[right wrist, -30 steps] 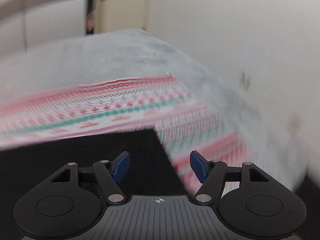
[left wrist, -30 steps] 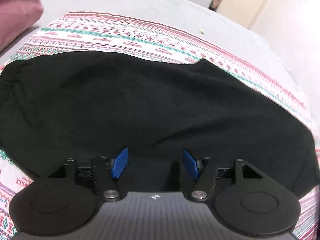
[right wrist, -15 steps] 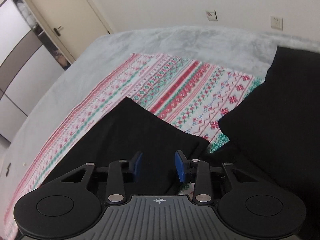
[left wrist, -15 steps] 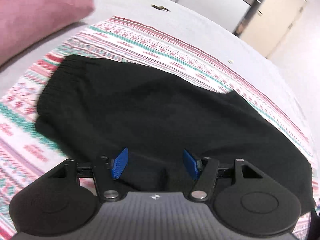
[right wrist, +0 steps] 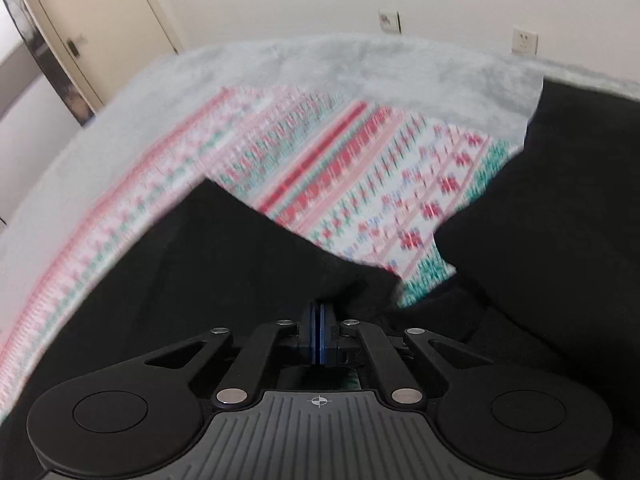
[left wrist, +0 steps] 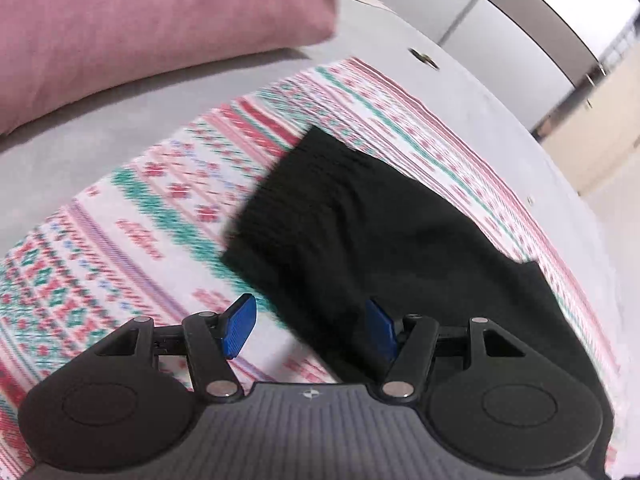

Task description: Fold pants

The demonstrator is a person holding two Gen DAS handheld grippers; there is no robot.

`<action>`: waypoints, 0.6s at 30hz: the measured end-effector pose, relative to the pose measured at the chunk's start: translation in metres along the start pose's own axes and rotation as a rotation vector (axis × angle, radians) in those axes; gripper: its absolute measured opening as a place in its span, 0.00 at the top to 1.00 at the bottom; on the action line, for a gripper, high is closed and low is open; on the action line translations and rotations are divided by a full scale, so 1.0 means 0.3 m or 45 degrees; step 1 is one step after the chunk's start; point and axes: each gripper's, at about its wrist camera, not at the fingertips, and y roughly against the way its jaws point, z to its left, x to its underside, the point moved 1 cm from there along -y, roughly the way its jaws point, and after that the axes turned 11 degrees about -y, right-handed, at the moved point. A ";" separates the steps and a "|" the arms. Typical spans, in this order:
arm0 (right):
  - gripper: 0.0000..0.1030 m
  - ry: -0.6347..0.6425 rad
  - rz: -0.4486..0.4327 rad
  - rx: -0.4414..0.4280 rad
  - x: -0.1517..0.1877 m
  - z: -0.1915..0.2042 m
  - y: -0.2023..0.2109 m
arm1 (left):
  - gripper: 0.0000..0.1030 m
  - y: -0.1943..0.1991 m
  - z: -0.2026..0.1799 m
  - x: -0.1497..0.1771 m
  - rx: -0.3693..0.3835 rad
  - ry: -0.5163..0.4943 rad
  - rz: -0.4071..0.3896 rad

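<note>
Black pants [left wrist: 360, 220] lie flat on a red, green and white patterned cloth [left wrist: 132, 240]; their gathered waistband end points to the upper left. My left gripper [left wrist: 310, 330] hovers open over the near waistband corner, its right pad over black cloth and its left pad over the patterned cloth. In the right wrist view, my right gripper [right wrist: 319, 332] is shut, its blue pads together on a bunched edge of the pants [right wrist: 224, 264] near the leg's end. The picture is blurred.
A pink pillow [left wrist: 140, 28] lies beyond the patterned cloth on the grey bedcover [left wrist: 460, 92]. More black cloth [right wrist: 560, 240] covers the right of the right wrist view; I cannot tell whether it belongs to the pants. A door [right wrist: 100, 28] and wall sockets stand behind.
My left gripper slid along the pants to the waistband end, still open. My right gripper sank onto the leg's edge and its jaws closed.
</note>
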 end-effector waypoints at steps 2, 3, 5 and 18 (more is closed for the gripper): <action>1.00 0.018 -0.045 -0.009 -0.006 0.015 0.038 | 0.19 0.009 0.043 -0.005 0.000 0.052 -0.008; 1.00 0.006 -0.055 -0.018 -0.014 0.013 0.050 | 0.19 0.016 0.064 -0.003 -0.005 0.078 -0.011; 1.00 -0.007 -0.055 -0.027 -0.022 0.007 0.058 | 0.19 0.037 0.088 0.004 -0.008 0.120 -0.020; 1.00 -0.015 0.002 -0.014 -0.031 -0.021 0.043 | 0.32 0.031 0.124 -0.003 0.063 0.238 -0.081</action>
